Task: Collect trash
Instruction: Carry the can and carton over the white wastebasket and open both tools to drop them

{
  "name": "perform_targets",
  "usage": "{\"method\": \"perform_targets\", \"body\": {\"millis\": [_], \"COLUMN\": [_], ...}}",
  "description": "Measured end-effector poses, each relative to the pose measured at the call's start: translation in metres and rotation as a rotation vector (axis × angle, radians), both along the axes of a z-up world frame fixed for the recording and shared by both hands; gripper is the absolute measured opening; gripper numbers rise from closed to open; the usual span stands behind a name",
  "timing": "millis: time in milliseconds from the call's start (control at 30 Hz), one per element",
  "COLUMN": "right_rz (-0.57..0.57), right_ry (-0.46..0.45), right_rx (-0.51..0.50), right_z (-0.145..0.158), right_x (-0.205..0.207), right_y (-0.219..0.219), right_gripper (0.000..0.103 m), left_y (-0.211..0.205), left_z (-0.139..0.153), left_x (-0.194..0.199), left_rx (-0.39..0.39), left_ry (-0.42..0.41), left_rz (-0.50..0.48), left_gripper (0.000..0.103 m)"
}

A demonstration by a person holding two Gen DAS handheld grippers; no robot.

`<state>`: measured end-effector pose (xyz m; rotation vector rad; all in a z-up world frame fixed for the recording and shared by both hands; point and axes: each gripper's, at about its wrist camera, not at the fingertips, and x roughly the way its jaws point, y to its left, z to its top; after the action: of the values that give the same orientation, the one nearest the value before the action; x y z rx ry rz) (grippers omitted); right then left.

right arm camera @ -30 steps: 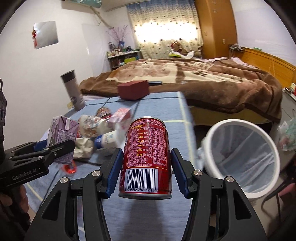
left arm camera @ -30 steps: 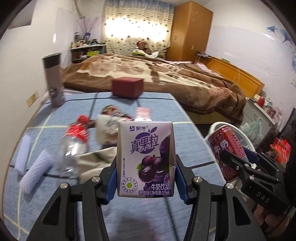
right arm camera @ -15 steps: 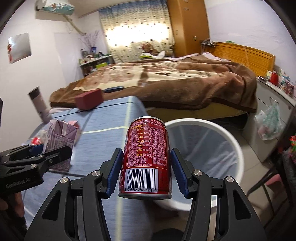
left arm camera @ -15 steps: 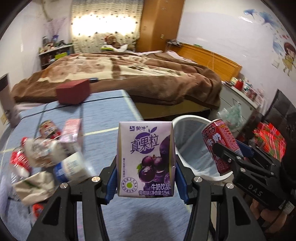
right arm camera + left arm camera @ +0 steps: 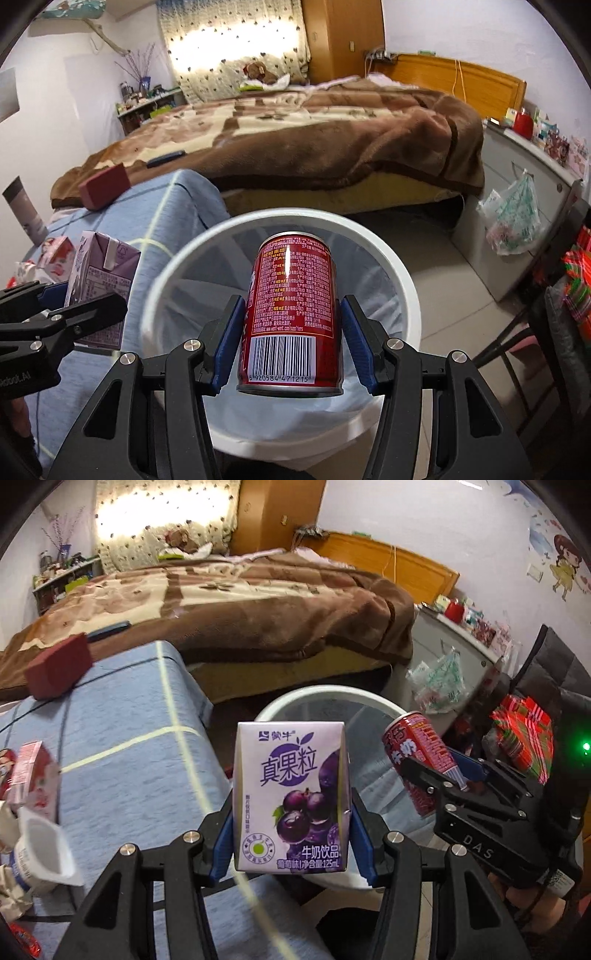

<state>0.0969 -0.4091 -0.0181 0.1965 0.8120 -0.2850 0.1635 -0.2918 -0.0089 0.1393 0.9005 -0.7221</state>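
My left gripper is shut on a purple grape milk carton, held upright at the table's right edge, beside the white trash bin. My right gripper is shut on a red drink can, held upright over the open mouth of the bin. The bin has a white liner. The can also shows in the left wrist view, and the carton in the right wrist view.
The blue-clothed table holds a white yogurt cup, a pink carton, crumpled wrappers and a dark red box. A bed stands behind. A grey cabinet with a hanging plastic bag is right.
Both grippers have swung right, away from the table and toward the bin. The can now hangs over the bin's mouth, and the carton has reached the table edge.
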Motion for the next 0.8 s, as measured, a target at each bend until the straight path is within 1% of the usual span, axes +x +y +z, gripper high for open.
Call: {"method": "perform_targets", "body": {"millis": [100, 200, 300, 367, 433, 500, 600, 800], "right_rz": [-0.001, 0.013, 0.024, 0.011, -0.007, -0.009, -0.015, -0.007], "right_ry": [0.024, 0.051, 0.053, 0.045, 0.033, 0.023, 0.011, -0.016], "right_rx": [0.009, 0.030, 0.031, 0.028, 0.025, 0.022, 0.015, -0.006], "right_z": [-0.005, -0.011, -0.012, -0.012, -0.010, -0.007, -0.003, 0.005], "right_x": [-0.001, 0.001, -0.001, -0.004, -0.006, -0.009, -0.012, -0.013], "right_y": [-0.010, -0.015, -0.018, -0.021, -0.025, -0.025, -0.024, -0.009], "right_gripper": [0.055, 0.055, 0.055, 0.057, 0.061, 0.062, 0.062, 0.062], "left_y": [-0.013, -0.021, -0.025, -0.025, -0.025, -0.023, -0.017, 0.010], "left_z": [-0.006, -0.011, -0.015, -0.017, -0.018, -0.017, -0.014, -0.002], "left_x": [0.003, 0.005, 0.006, 0.006, 0.007, 0.007, 0.007, 0.002], "left_rx": [0.009, 0.006, 0.028, 0.026, 0.023, 0.025, 0.008, -0.015], "left_ry": [0.006, 0.035, 0.035, 0.042, 0.046, 0.042, 0.043, 0.018], "left_rz": [-0.006, -0.018, -0.023, -0.023, -0.021, -0.015, -0.005, 0.029], "left_gripper": [0.056, 0.056, 0.057, 0.064, 0.067, 0.067, 0.067, 0.067]}}
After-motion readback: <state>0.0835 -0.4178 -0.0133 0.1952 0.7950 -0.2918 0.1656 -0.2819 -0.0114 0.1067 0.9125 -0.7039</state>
